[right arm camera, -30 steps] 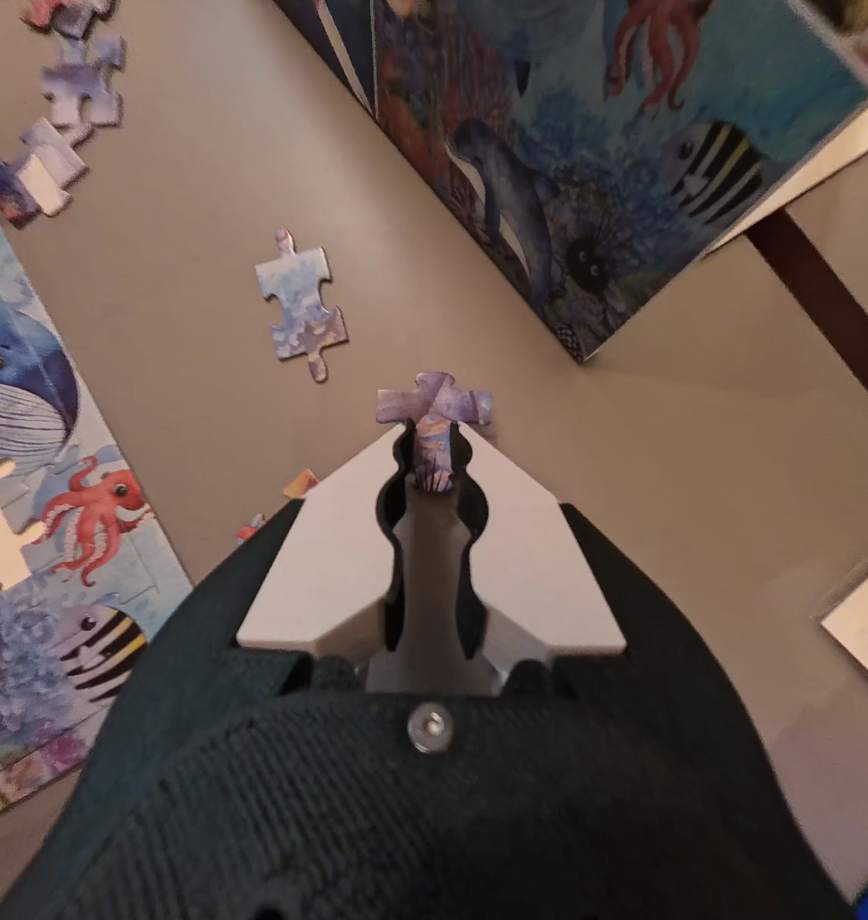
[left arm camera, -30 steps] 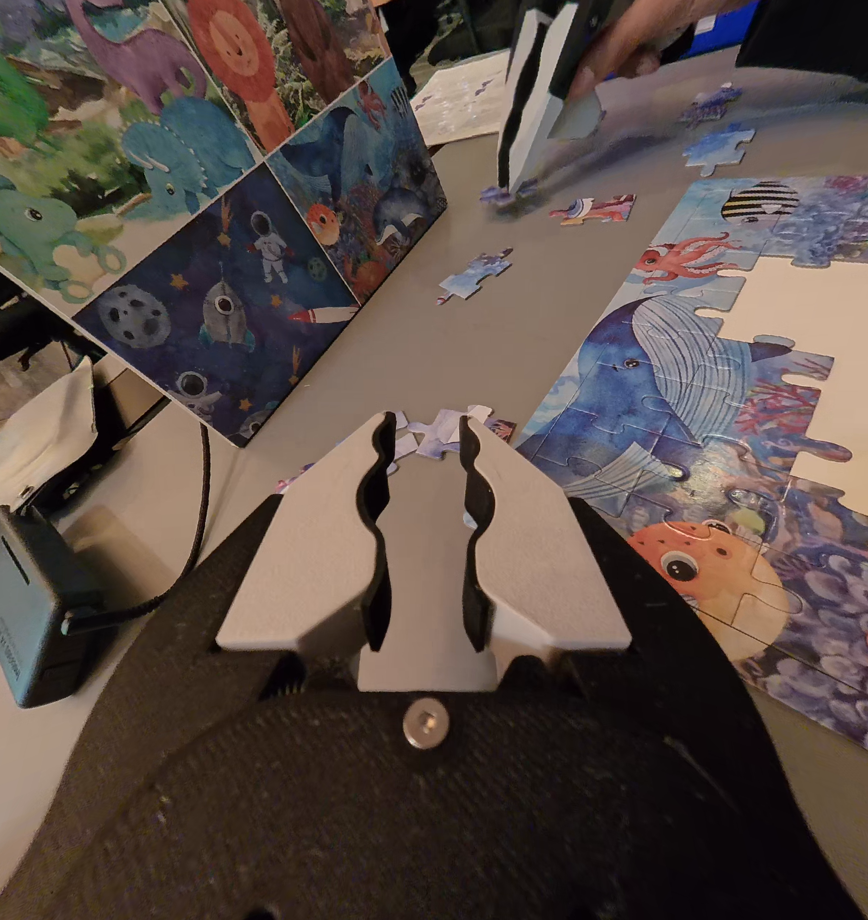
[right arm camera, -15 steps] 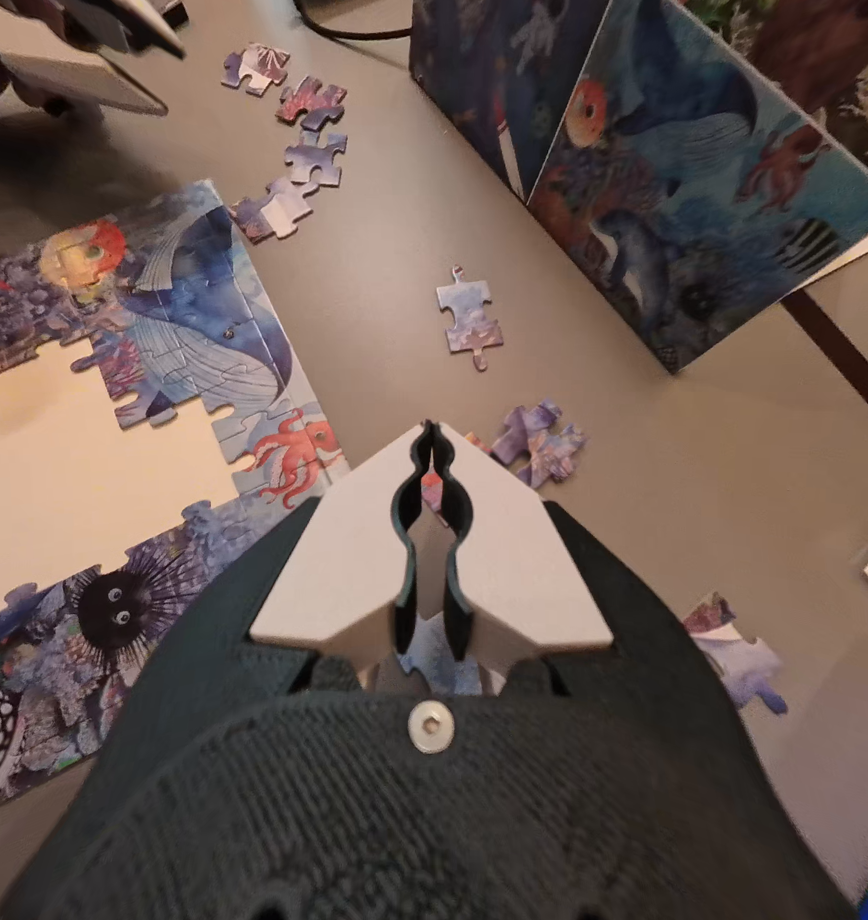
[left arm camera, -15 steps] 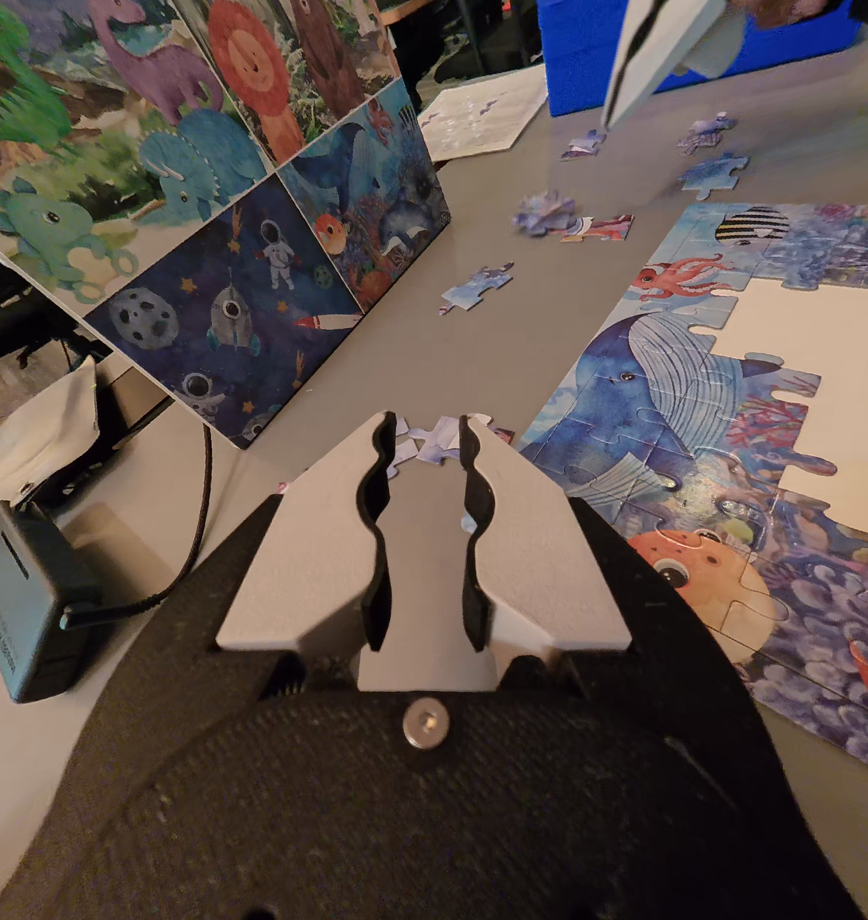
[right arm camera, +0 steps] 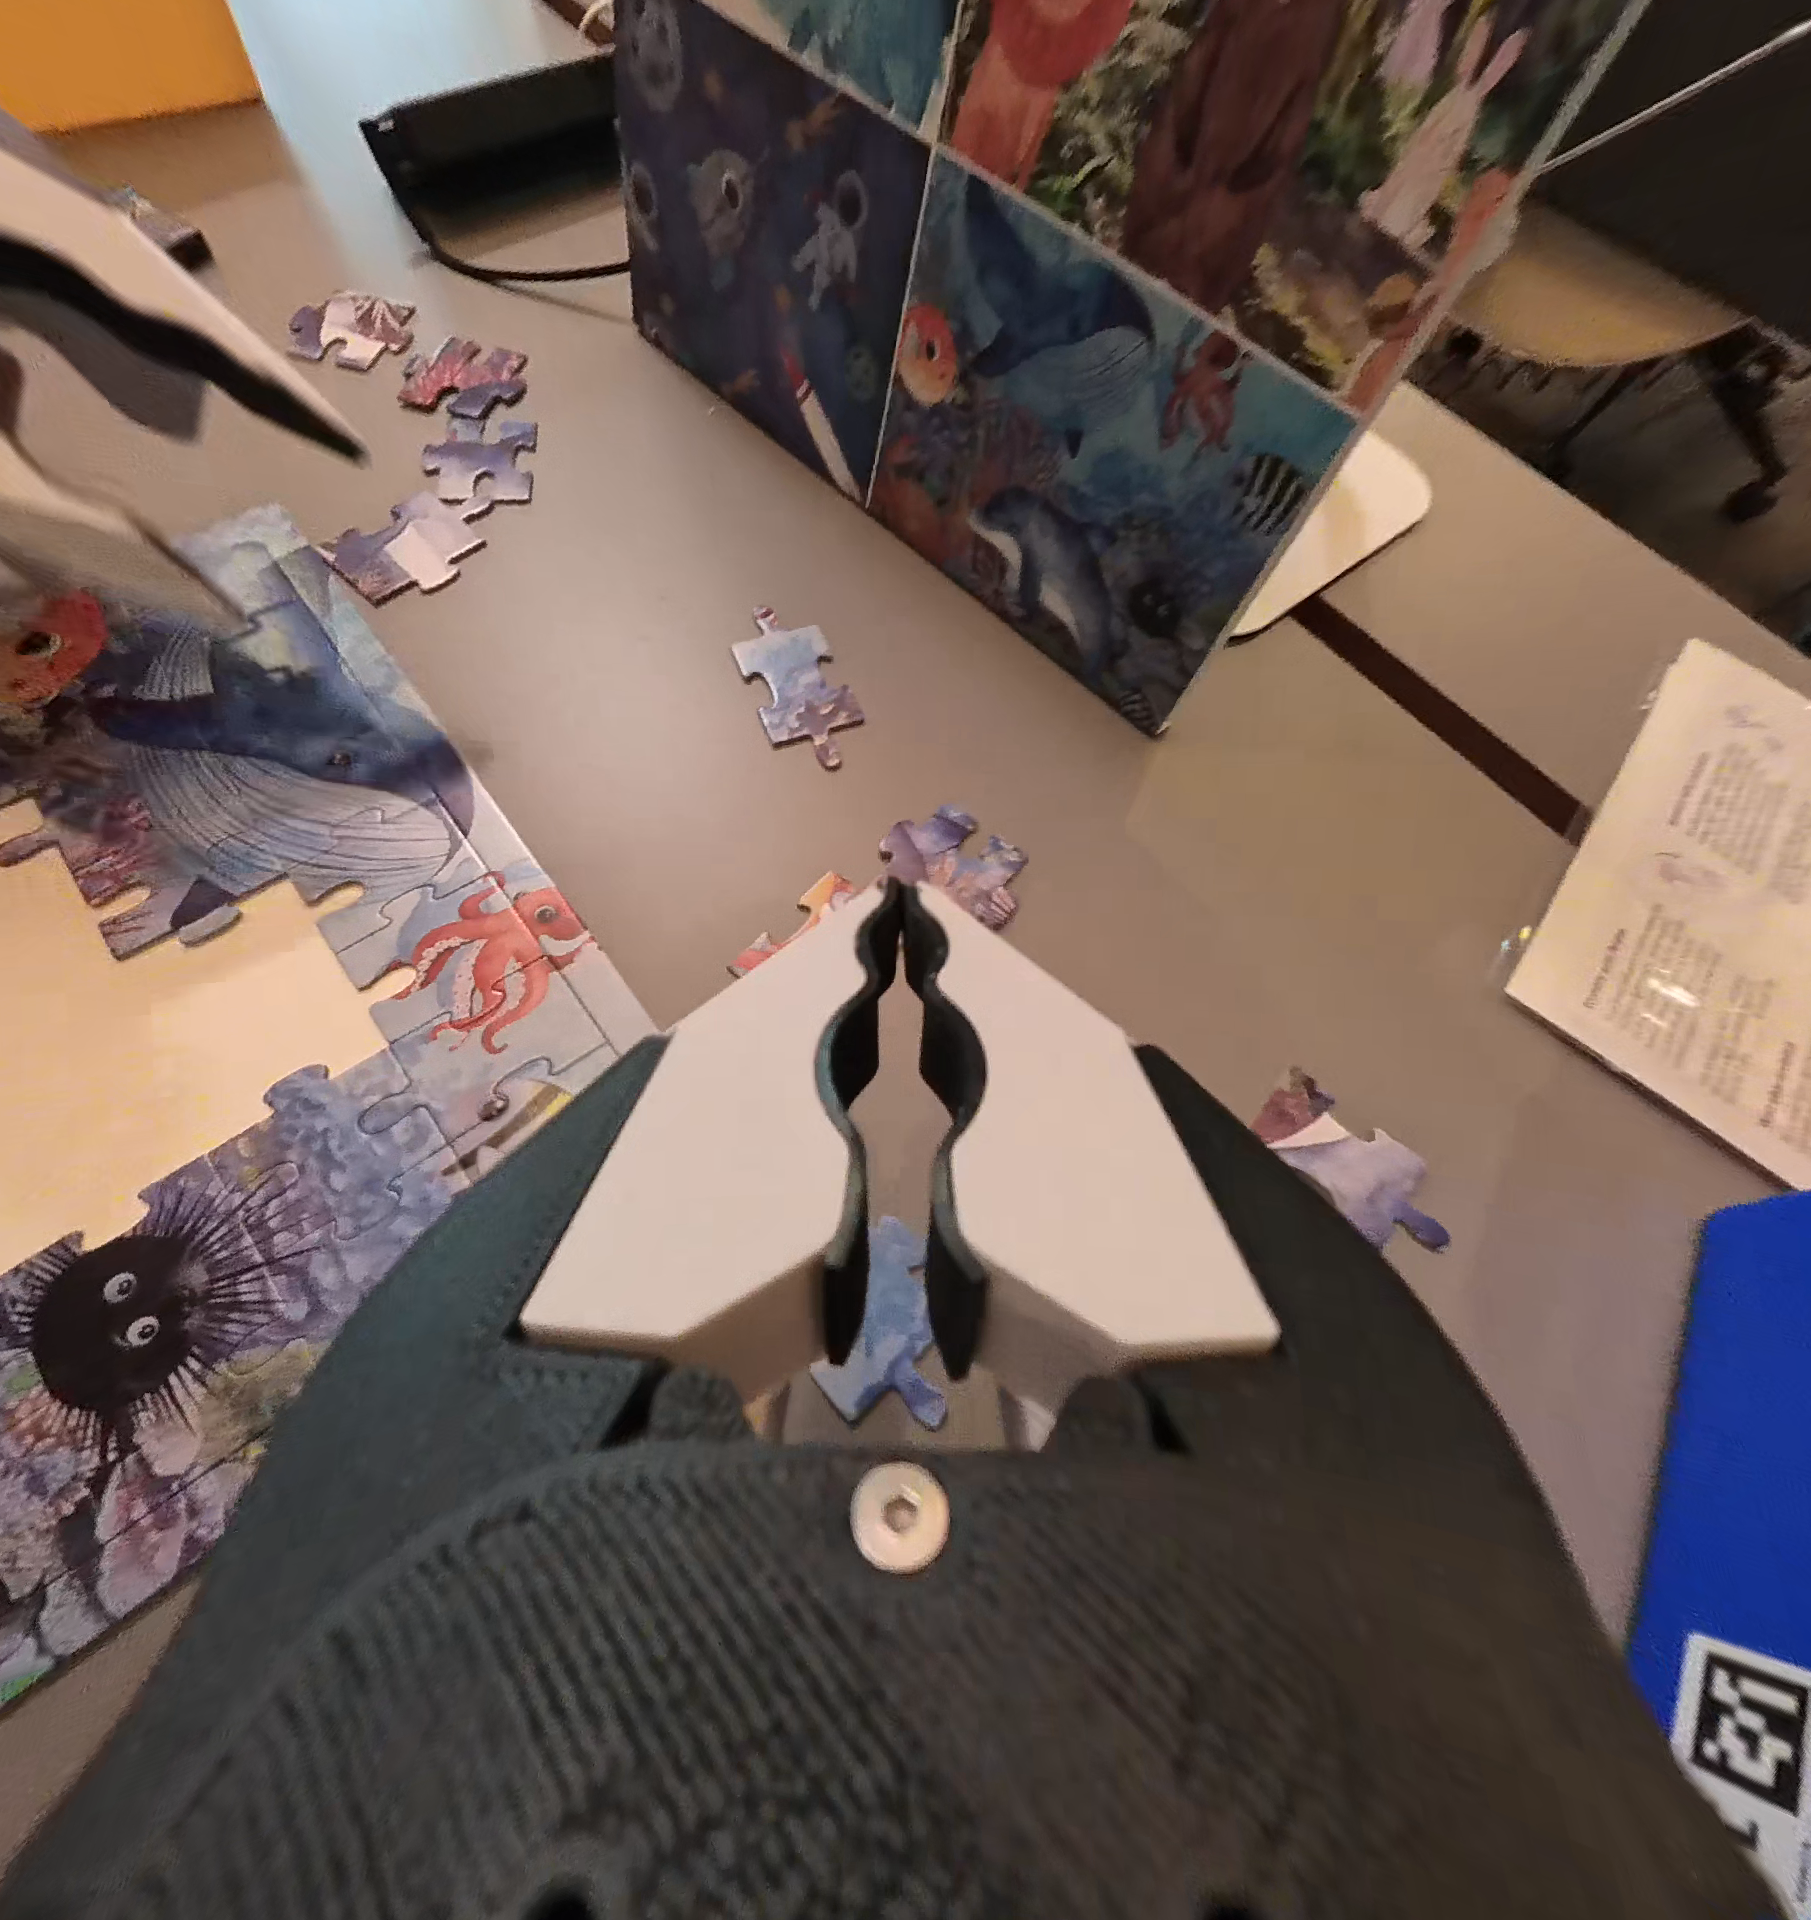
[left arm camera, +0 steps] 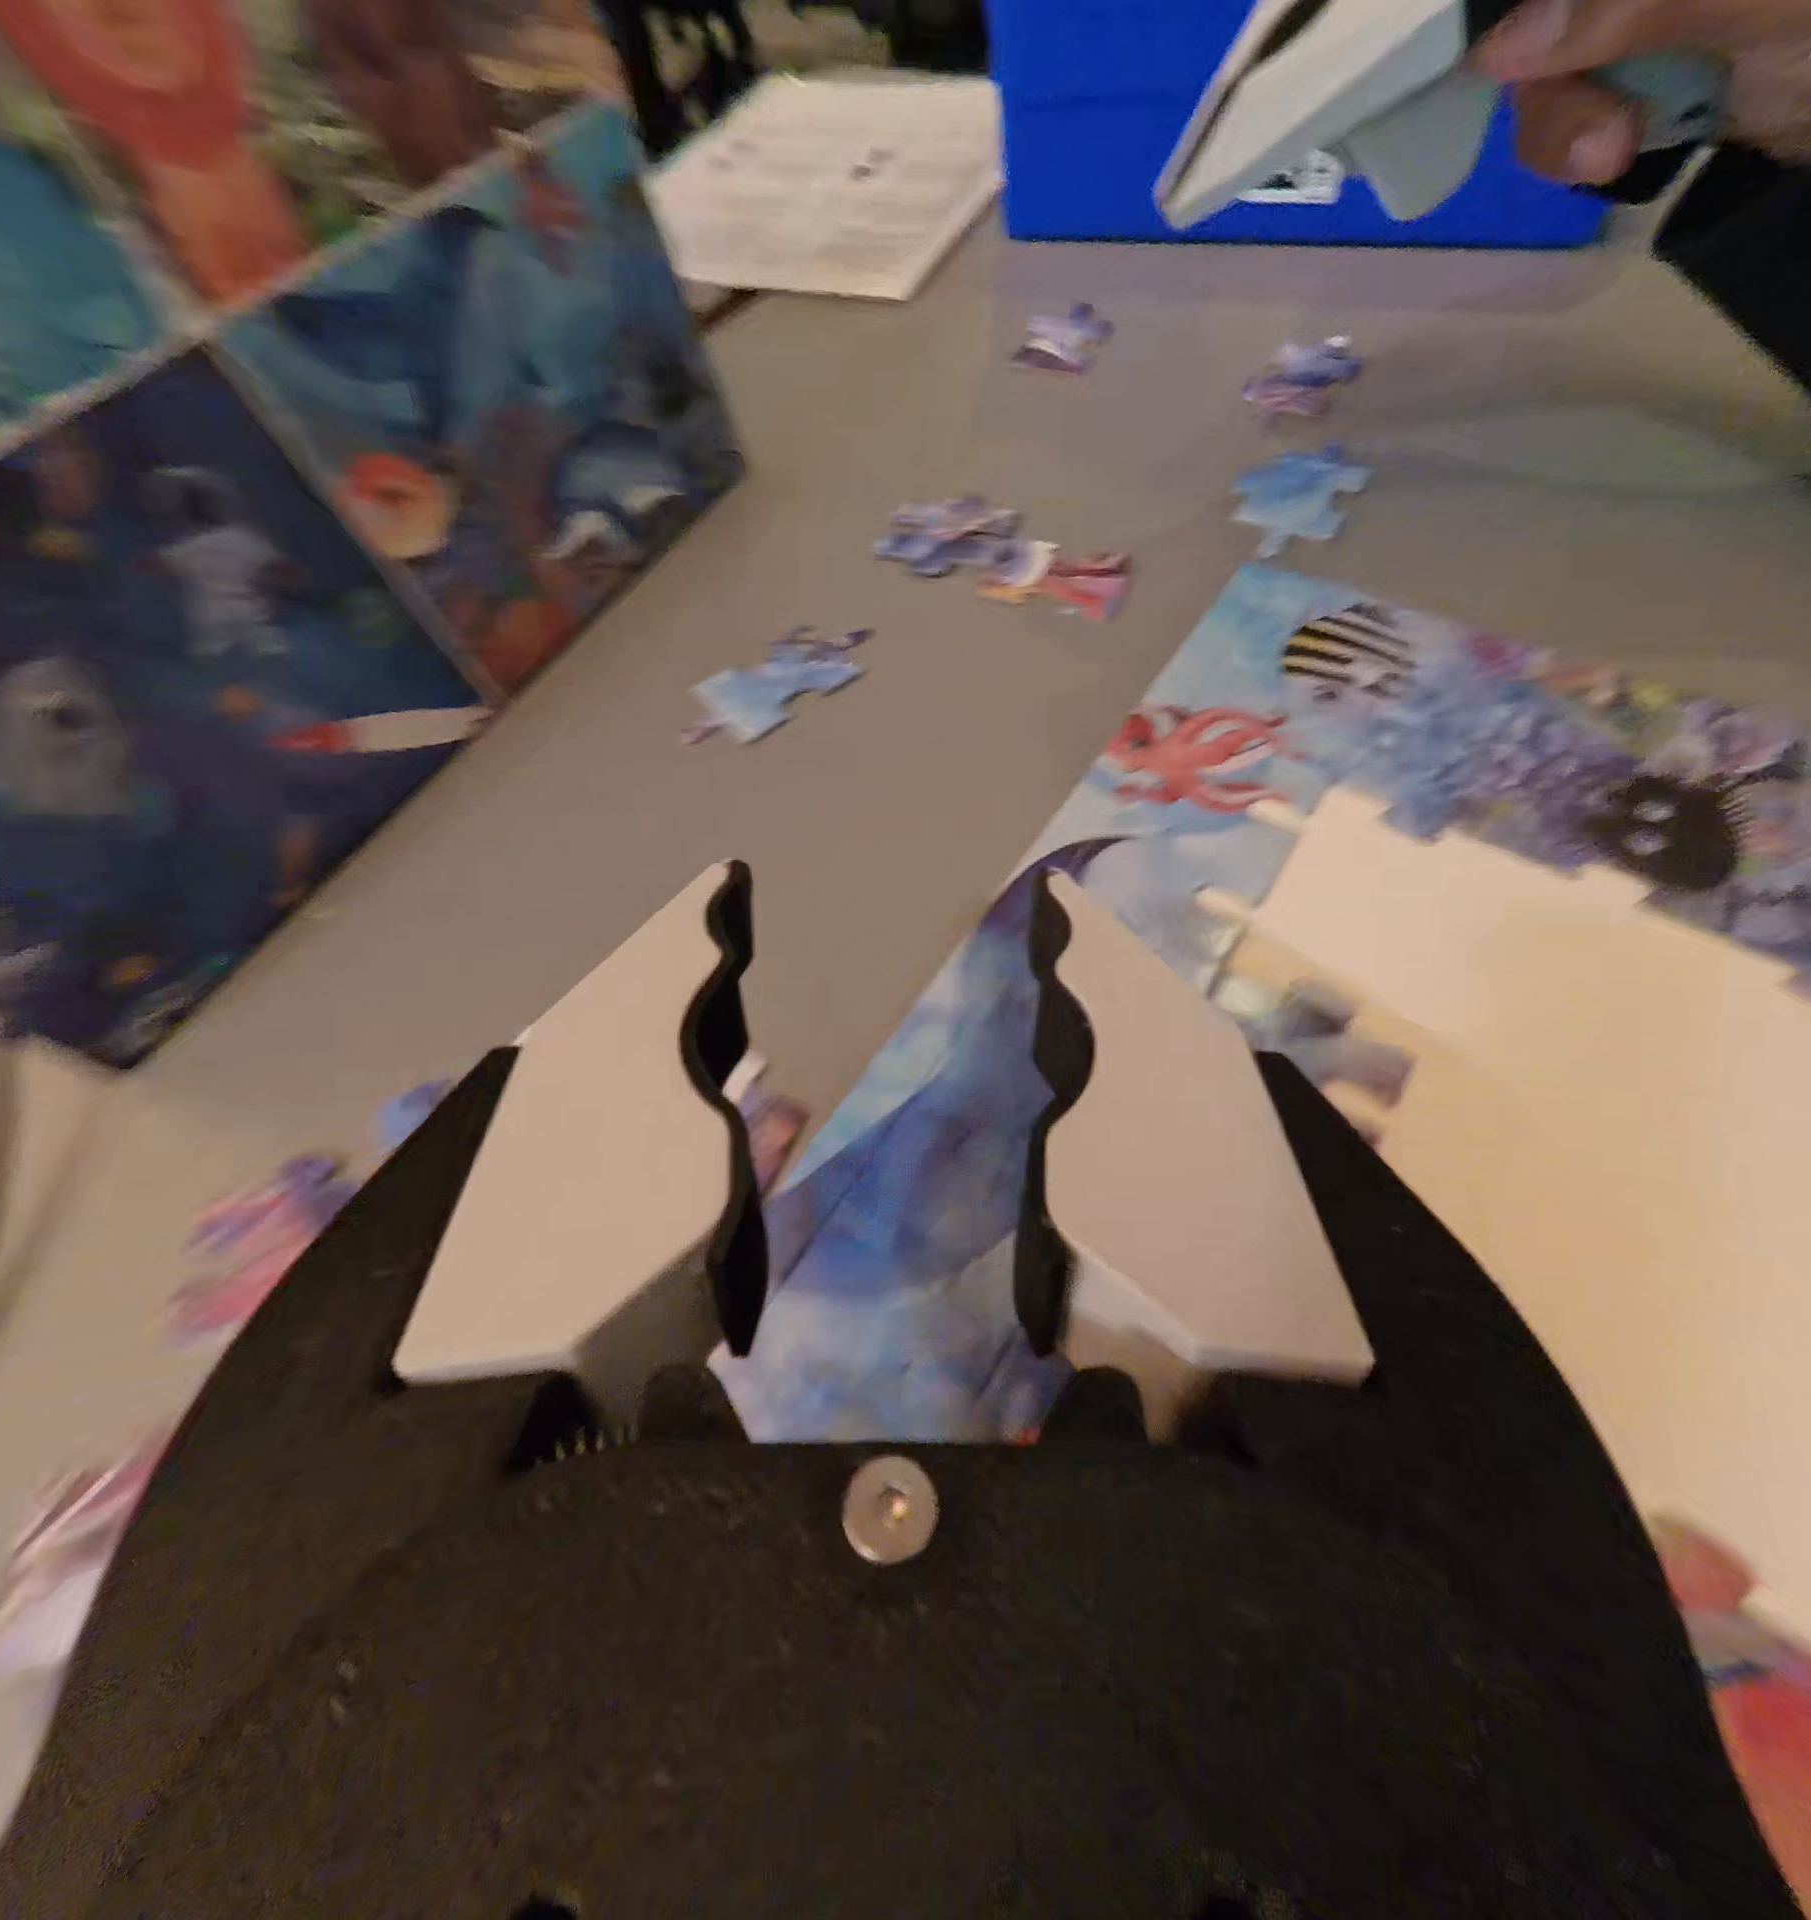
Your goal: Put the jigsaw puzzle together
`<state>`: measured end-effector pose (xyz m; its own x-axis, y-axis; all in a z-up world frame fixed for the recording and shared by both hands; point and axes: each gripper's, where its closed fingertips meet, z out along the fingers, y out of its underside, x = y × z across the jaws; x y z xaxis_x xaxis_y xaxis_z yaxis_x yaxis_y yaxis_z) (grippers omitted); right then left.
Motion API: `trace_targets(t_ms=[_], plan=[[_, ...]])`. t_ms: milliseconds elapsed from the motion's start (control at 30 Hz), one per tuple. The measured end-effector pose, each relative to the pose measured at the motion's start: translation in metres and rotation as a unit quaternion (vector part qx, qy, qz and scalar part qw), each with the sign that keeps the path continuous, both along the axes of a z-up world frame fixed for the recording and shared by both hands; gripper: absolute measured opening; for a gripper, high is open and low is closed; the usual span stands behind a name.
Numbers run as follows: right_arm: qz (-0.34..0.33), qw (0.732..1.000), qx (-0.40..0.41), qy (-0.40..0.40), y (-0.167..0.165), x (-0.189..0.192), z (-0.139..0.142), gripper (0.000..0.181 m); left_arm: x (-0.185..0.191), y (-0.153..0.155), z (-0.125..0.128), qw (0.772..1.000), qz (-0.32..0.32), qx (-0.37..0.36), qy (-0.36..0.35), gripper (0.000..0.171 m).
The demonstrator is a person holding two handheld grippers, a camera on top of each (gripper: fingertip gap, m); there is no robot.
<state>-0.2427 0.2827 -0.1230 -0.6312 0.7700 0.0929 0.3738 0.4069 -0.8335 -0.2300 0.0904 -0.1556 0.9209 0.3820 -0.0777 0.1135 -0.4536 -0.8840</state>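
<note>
The half-built sea puzzle (left arm camera: pixel 1503 779) lies on the grey table, with a whale, a red octopus and a bare middle; it also shows in the right wrist view (right arm camera: pixel 257 779). My left gripper (left arm camera: pixel 890 894) is open and empty, hovering over the whale edge of the puzzle. My right gripper (right arm camera: pixel 896 894) is shut and empty, raised above the table. A purple piece (right arm camera: pixel 953 862) lies just past its tips, next to a pink piece (left arm camera: pixel 1057 577). A light blue piece (right arm camera: pixel 797 686) lies alone towards the box. Several loose pieces (right arm camera: pixel 433 457) lie near the puzzle's far corner.
The picture box (left arm camera: pixel 257 468) stands on its side at the left; it also shows in the right wrist view (right arm camera: pixel 1036 364). A printed sheet (right arm camera: pixel 1711 914) and a blue box (right arm camera: pixel 1763 1455) are at the right. More loose pieces (left arm camera: pixel 1296 494) lie beyond the puzzle. About 20 cm separates my left fingertips from my right. The pink piece (left arm camera: pixel 1057 577) lies around 10 cm away from my right fingertips.
My right gripper let go of the purple piece, shut empty and rose away from the table. My left gripper opened wider and moved right, over the puzzle's whale edge.
</note>
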Motion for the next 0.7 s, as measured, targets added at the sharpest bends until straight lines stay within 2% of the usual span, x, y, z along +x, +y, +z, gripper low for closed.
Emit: trace_targets(t_ms=[67,133,233,333,433,533,633,700], plan=[[-0.004,1.000,-0.018,0.012,0.005,0.002,0.003,0.000,0.009,0.036,-0.008,0.998,-0.040,-0.039,-0.036,0.062],[-0.012,0.999,-0.028,0.020,0.013,0.003,0.000,0.000,0.010,0.071,-0.015,0.993,-0.074,-0.081,-0.034,0.069],[-0.027,0.999,-0.040,0.023,0.026,0.002,-0.008,0.000,-0.011,0.118,-0.026,0.987,-0.097,-0.129,0.003,0.073],[-0.036,0.998,-0.058,0.012,0.034,0.002,-0.017,0.000,-0.048,0.152,-0.043,0.980,-0.094,-0.175,0.019,0.068],[-0.043,0.998,-0.054,0.007,0.040,0.001,-0.023,0.000,-0.068,0.170,-0.057,0.978,-0.096,-0.183,-0.033,0.064],[-0.042,0.997,-0.058,0.008,0.041,0.002,-0.020,0.000,-0.069,0.178,-0.062,0.974,-0.104,-0.168,-0.110,0.062],[-0.037,0.997,-0.059,0.016,0.038,0.005,-0.013,0.000,-0.072,0.179,-0.062,0.975,-0.102,-0.162,-0.114,0.054],[-0.034,0.998,-0.052,0.021,0.035,0.006,-0.010,0.000,-0.073,0.178,-0.062,0.975,-0.105,-0.173,-0.092,0.039]])
